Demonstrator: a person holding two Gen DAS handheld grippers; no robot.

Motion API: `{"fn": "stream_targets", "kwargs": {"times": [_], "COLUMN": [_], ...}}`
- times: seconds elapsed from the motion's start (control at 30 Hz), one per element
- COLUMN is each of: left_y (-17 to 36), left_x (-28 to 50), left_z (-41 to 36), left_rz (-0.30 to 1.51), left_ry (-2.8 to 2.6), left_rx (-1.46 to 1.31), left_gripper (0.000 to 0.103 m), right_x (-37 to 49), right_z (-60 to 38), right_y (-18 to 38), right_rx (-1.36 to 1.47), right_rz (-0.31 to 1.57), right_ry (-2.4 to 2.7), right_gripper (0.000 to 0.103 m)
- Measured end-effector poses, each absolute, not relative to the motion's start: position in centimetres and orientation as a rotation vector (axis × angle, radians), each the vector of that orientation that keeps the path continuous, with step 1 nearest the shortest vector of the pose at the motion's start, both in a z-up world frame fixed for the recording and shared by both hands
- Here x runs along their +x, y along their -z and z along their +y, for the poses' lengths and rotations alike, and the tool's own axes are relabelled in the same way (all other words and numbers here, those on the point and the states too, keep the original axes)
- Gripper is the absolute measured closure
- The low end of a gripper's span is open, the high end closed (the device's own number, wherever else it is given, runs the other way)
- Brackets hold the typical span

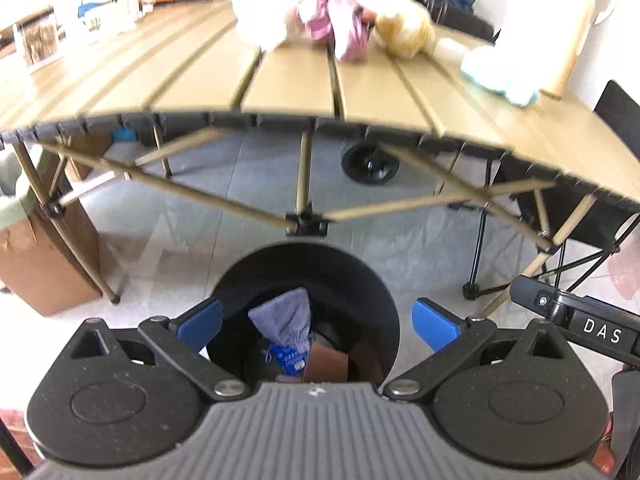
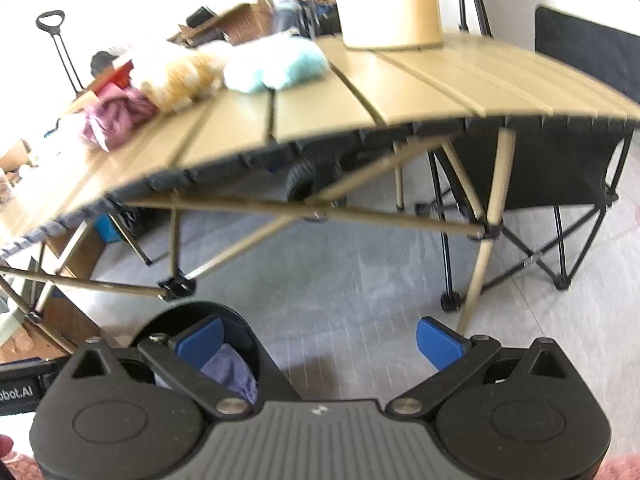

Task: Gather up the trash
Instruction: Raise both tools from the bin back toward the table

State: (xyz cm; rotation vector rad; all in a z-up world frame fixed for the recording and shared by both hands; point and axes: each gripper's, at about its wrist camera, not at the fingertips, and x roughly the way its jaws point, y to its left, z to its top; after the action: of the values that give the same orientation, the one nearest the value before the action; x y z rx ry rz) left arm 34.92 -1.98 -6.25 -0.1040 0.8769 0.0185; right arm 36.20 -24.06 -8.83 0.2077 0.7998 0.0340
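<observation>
**A:** Directly below your left gripper, left wrist view: black bin on the floor, mouth up, framed between the two blue pads. Fingers spread wide, nothing held. Inside the bin: a grey-blue cloth pouch, a blue wrapper and a brown card piece.

**B:** And the trash not yet collected?

**A:** Up and fwd of you, on the slatted table, far side. A row running left to right: white wad, pink crumple, yellow-tan wad, pale teal wad. All well apart from the fingers; image is blurred, so material can't be told. Pink crumple lies nearest your centre line.

**B:** Right wrist view?

**A:** Right gripper also spread wide, empty. Bin sits low-left, partly behind the left pad, so this gripper is off to the bin's right, over bare floor. Table above and ahead; the row slants away toward upper left: teal wad closest, then yellow-tan wad, then pink crumple. Tan pitcher stands just behind the teal wad.

**B:** So which hand goes?

**A:** Judgement: right hand for the teal wad, since it's on that side and nearest; left hand for the pink or white one. Either way you need to reach up and fwd over the table edge.
</observation>
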Motion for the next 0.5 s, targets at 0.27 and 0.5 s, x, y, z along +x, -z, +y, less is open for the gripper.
{"fn": "stream_targets", "kwargs": {"times": [0.27, 0.5], "left_y": [2.0, -0.8], "left_x": [33.9, 35.5], "left_z": [-1.2, 0.0], "left_rz": [0.724, 0.635], "left_ry": [-0.018, -0.029], "left_rx": [-0.099, -0.128], "left_gripper": [0.0, 0.0], "right_x": [34.7, 36.4], "right_z": [-23.5, -23.7], "right_y": [3.7, 0.2], "right_rx": [0.172, 0.153], "right_rz": [0.62, 0.496], "right_ry": [-0.08, -0.079], "right_gripper": [0.0, 0.0]}}
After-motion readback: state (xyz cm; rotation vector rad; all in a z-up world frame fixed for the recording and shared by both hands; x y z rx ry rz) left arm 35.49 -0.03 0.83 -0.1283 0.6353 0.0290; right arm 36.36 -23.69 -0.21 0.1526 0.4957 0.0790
